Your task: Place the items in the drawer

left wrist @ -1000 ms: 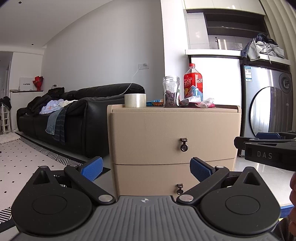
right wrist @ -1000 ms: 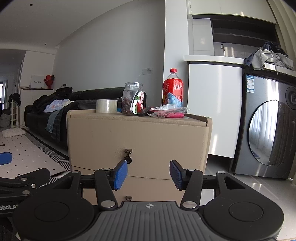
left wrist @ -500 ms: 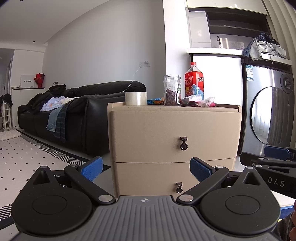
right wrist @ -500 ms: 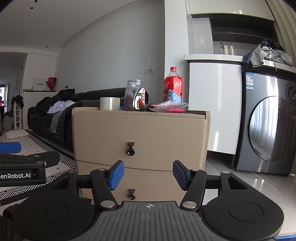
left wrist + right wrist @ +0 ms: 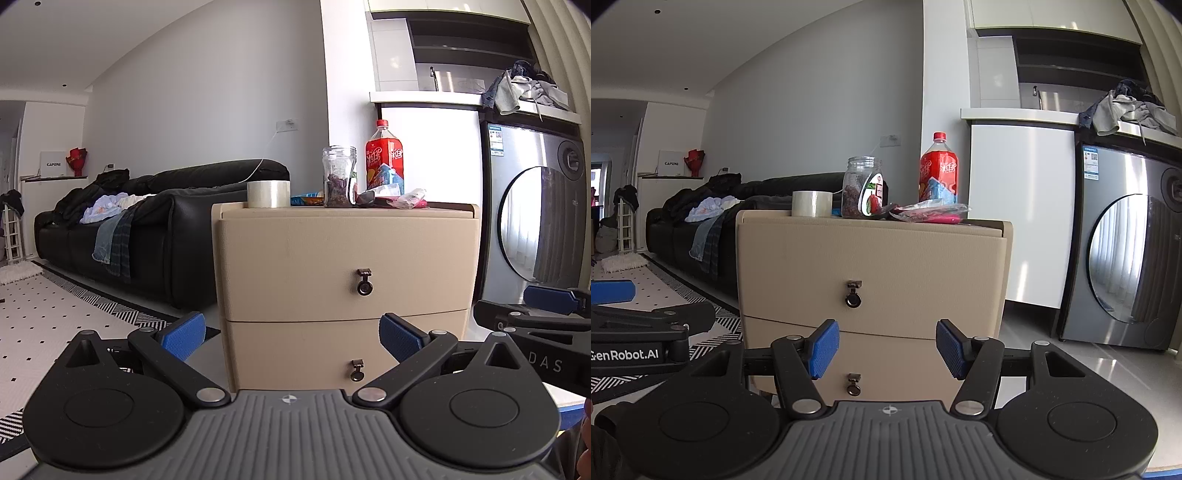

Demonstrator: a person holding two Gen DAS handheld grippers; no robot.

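A beige two-drawer cabinet (image 5: 343,266) (image 5: 871,258) stands ahead with both drawers closed. Its upper ring pull (image 5: 364,286) (image 5: 853,297) and lower ring pull (image 5: 357,373) (image 5: 853,387) hang down. On top sit a roll of clear tape (image 5: 268,193) (image 5: 812,204), a glass jar (image 5: 339,176) (image 5: 863,187), a red soda bottle (image 5: 384,158) (image 5: 939,170) and plastic-wrapped packets (image 5: 404,197) (image 5: 929,214). My left gripper (image 5: 291,338) is open and holds nothing, well short of the cabinet. My right gripper (image 5: 886,349) is open too, level with the seam between the drawers.
A black sofa (image 5: 147,225) draped with clothes stands left of the cabinet. A steel washing machine (image 5: 1126,251) with clothes piled above it is on the right. A patterned rug (image 5: 55,314) covers the floor to the left.
Both grippers have drawn back and lowered a little, so the cabinet looks smaller and its lower pull shows fully. The jaws stay open.
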